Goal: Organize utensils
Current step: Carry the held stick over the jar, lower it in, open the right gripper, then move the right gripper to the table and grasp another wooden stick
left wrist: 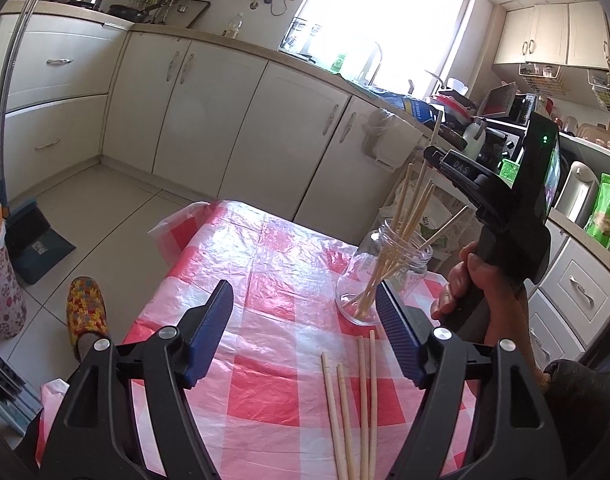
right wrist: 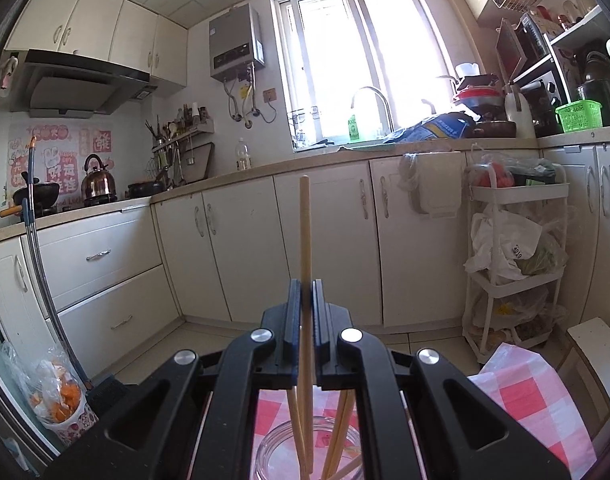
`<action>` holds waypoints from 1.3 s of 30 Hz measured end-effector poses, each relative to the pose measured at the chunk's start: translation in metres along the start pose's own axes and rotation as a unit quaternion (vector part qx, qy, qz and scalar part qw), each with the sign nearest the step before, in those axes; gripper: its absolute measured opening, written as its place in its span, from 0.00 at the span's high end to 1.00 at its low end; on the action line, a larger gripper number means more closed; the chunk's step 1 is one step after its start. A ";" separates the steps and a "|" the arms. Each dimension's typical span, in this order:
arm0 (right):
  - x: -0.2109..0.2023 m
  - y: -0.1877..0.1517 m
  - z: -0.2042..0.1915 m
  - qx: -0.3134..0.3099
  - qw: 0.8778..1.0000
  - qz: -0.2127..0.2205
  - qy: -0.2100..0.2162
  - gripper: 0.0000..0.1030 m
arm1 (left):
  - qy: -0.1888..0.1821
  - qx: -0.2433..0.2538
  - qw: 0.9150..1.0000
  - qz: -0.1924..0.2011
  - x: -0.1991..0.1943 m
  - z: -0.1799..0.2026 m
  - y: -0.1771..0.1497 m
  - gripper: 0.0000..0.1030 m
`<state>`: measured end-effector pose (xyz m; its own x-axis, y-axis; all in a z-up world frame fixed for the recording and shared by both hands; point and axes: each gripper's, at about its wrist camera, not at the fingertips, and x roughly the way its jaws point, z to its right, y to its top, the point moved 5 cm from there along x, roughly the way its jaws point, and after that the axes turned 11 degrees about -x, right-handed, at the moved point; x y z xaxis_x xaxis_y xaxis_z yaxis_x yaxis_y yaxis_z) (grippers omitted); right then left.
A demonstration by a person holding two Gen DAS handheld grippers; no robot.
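A clear glass jar [left wrist: 379,276] stands on the red-and-white checked table [left wrist: 265,320] and holds several wooden chopsticks [left wrist: 409,216]. Several more chopsticks [left wrist: 353,400] lie flat on the cloth in front of the jar. My left gripper [left wrist: 305,320] is open and empty, low over the table just left of the jar. My right gripper [right wrist: 305,292] is shut on one upright chopstick [right wrist: 305,232], whose lower end reaches into the jar mouth [right wrist: 305,452] below. In the left wrist view the right gripper [left wrist: 433,156] sits above the jar.
White kitchen cabinets [left wrist: 209,112] run behind the table, with a sink and tap [right wrist: 373,108] under the window. A white trolley with bags [right wrist: 513,260] stands at the right. A dustpan and broom [left wrist: 33,240], a patterned bin [left wrist: 1,300] and a slippered foot [left wrist: 85,312] are on the floor at left.
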<state>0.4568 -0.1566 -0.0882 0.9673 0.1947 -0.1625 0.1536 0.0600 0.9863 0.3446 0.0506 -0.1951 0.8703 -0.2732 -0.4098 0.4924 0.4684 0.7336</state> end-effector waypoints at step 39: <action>-0.072 -0.172 -0.042 -0.016 0.927 -0.372 0.054 0.68 | 0.092 0.073 0.988 -0.096 -0.043 0.019 -0.045 0.23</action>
<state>0.3525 -0.1397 -0.2472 0.5703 0.1836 -0.8007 0.7620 0.2460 0.5991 0.2848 0.0250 -0.2001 0.7549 -0.1809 -0.6304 0.6533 0.2923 0.6984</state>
